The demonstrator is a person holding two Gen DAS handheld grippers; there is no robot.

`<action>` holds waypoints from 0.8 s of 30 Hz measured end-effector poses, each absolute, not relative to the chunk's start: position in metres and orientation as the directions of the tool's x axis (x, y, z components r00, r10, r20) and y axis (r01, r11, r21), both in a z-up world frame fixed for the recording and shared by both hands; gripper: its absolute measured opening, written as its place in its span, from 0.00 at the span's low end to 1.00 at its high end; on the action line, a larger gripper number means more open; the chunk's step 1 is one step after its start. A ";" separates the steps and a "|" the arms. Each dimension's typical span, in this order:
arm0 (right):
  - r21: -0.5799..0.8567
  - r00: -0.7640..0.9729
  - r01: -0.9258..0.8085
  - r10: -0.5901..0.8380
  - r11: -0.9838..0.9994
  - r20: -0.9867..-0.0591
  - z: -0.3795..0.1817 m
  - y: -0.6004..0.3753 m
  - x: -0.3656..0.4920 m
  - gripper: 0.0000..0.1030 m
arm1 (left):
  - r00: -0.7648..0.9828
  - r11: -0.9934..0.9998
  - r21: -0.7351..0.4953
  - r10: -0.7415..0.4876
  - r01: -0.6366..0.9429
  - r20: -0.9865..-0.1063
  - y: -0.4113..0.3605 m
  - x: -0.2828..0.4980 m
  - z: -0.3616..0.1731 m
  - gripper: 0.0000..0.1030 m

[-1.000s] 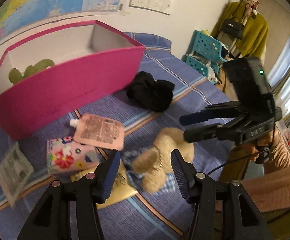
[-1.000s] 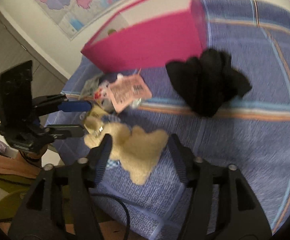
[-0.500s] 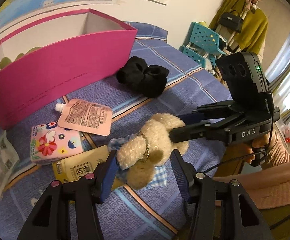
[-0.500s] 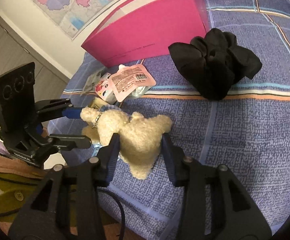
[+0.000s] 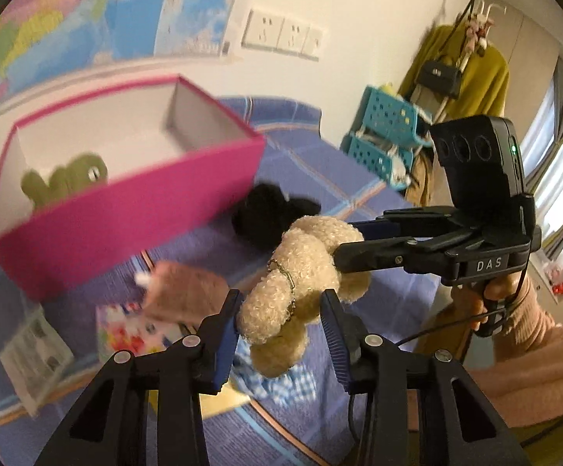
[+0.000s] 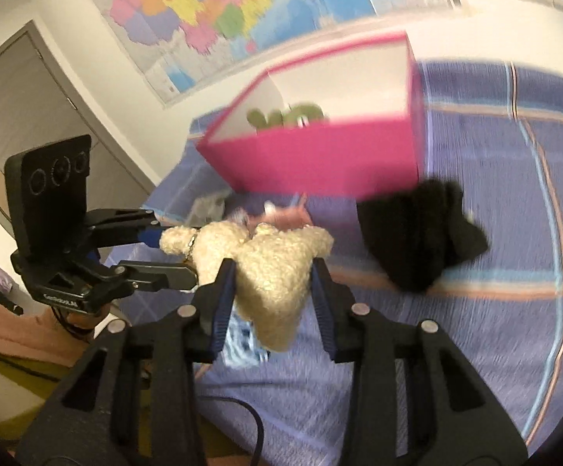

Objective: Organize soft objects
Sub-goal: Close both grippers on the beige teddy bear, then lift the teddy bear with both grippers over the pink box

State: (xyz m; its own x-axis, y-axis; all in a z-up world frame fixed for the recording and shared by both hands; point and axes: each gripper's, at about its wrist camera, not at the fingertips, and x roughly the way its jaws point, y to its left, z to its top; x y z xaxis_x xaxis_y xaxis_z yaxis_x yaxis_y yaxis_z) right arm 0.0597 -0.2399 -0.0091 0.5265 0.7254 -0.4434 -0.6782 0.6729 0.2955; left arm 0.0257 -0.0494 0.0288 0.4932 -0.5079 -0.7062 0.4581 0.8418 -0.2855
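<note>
- Together we hold the cream plush toy (image 5: 300, 272) at centre frame: our left gripper (image 5: 281, 310) pinches one end, our right gripper (image 6: 273, 283) squeezes its body
- Lifted, the toy hangs above the blue striped bedspread (image 6: 514, 272)
- Behind it, upper left in the left view, stands the pink box (image 5: 126, 225) with a green plush (image 5: 67, 182) inside
- Right of the box a black cloth bundle (image 6: 417, 233) lies on the bedspread
- Blurred packets (image 5: 180, 295) lie at lower left
</note>
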 end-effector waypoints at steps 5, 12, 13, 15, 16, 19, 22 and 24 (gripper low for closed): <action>0.254 0.568 -0.691 0.725 0.677 -0.390 0.024 -0.235 0.070 0.40 | 0.558 0.861 -0.260 -0.486 0.437 -0.673 -0.039 0.044 0.054 0.40; 0.219 0.615 -0.682 0.710 0.698 -0.343 0.059 -0.234 0.094 0.40 | 0.627 0.891 -0.212 -0.435 0.401 -0.647 -0.034 0.080 0.078 0.40; 0.212 0.622 -0.680 0.705 0.702 -0.341 0.064 -0.233 0.100 0.40 | 0.631 0.894 -0.209 -0.432 0.397 -0.645 -0.033 0.085 0.080 0.40; 0.204 0.632 -0.673 0.696 0.711 -0.340 0.070 -0.231 0.108 0.40 | 0.643 0.901 -0.202 -0.417 0.384 -0.643 -0.032 0.095 0.082 0.40; 0.202 0.637 -0.669 0.691 0.715 -0.341 0.074 -0.229 0.115 0.40 | 0.644 0.903 -0.202 -0.414 0.378 -0.643 -0.032 0.101 0.083 0.40; 0.197 0.647 -0.657 0.678 0.728 -0.350 0.079 -0.226 0.130 0.40 | 0.641 0.909 -0.210 -0.405 0.360 -0.653 -0.027 0.120 0.083 0.40; 0.180 0.659 -0.641 0.655 0.746 -0.369 0.080 -0.220 0.148 0.40 | 0.635 0.918 -0.218 -0.388 0.331 -0.668 -0.022 0.138 0.078 0.40; 0.181 0.657 -0.635 0.648 0.751 -0.385 0.078 -0.217 0.160 0.40 | 0.624 0.918 -0.235 -0.390 0.319 -0.678 -0.019 0.149 0.073 0.40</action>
State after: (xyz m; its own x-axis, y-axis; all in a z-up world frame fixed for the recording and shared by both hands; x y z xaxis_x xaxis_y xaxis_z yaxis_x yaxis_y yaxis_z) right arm 0.1602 -0.2167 0.0780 0.6566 0.6485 -0.3852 -0.6354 0.7507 0.1808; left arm 0.1489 -0.0186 0.0726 0.6236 -0.3897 -0.6777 0.3189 0.9183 -0.2345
